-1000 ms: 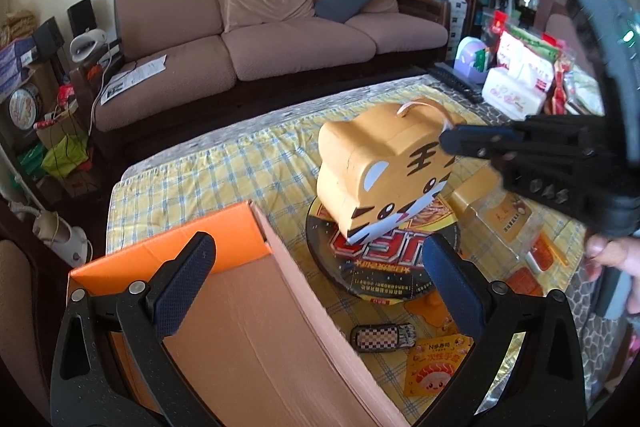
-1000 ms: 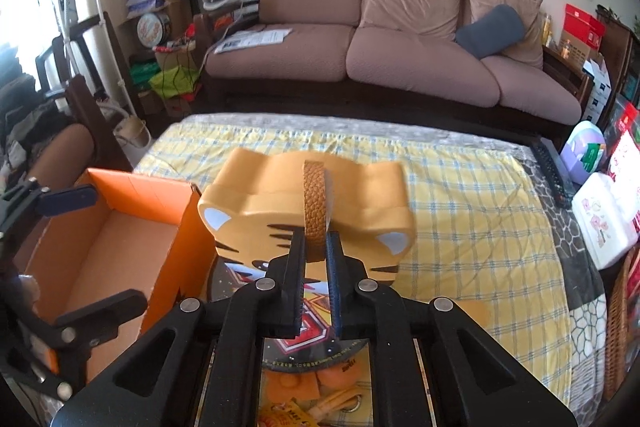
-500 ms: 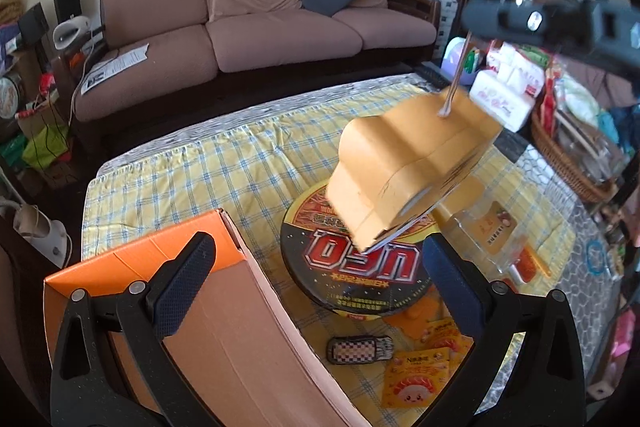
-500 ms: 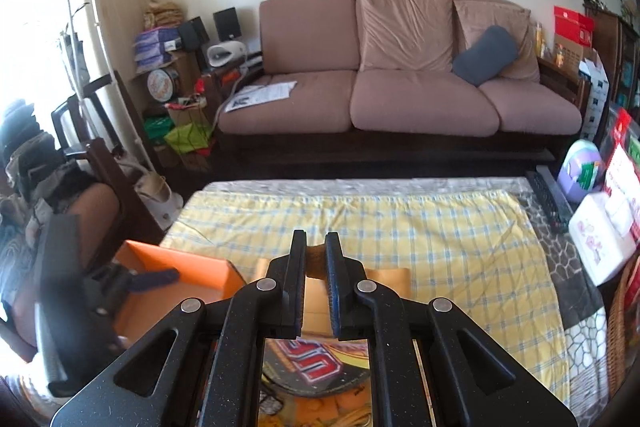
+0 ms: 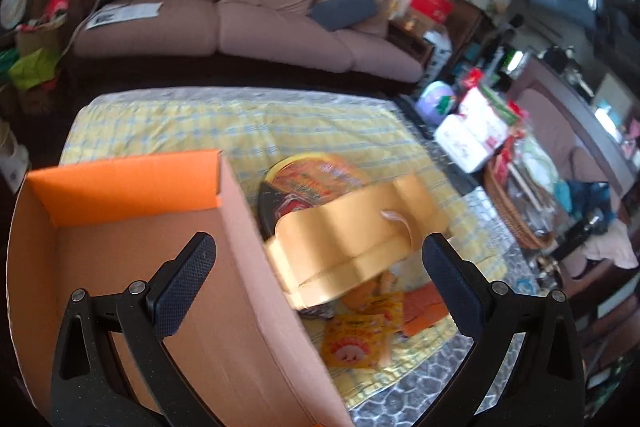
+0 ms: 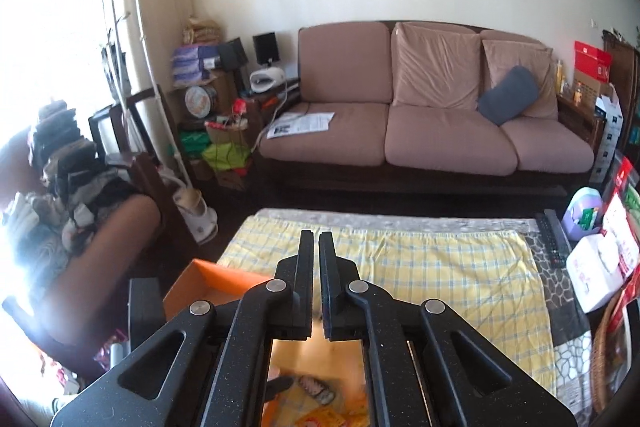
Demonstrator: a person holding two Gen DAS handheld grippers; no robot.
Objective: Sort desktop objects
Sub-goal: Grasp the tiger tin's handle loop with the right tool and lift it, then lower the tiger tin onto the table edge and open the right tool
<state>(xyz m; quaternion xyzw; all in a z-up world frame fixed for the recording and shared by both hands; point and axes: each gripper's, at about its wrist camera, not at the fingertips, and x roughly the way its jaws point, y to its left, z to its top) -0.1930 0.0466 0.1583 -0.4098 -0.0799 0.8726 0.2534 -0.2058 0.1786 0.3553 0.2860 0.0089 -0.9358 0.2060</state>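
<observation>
While the right gripper (image 6: 316, 247) pinches the tiger box (image 5: 352, 235) by its handle, the box hangs just right of the carton's (image 5: 132, 183) wall; left gripper (image 5: 316, 255) gapes wide

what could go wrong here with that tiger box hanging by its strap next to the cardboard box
The tiger box looks tilted and motion-blurred, so it may swing into the cardboard box wall instead of clearing it.

The right hand-held gripper appears to pinch only the thin strap; the grip itself is hidden, and a slip would drop the box onto the noodle bowl and snack packets.

The open left hand-held gripper sits close by and could get bumped.
</observation>
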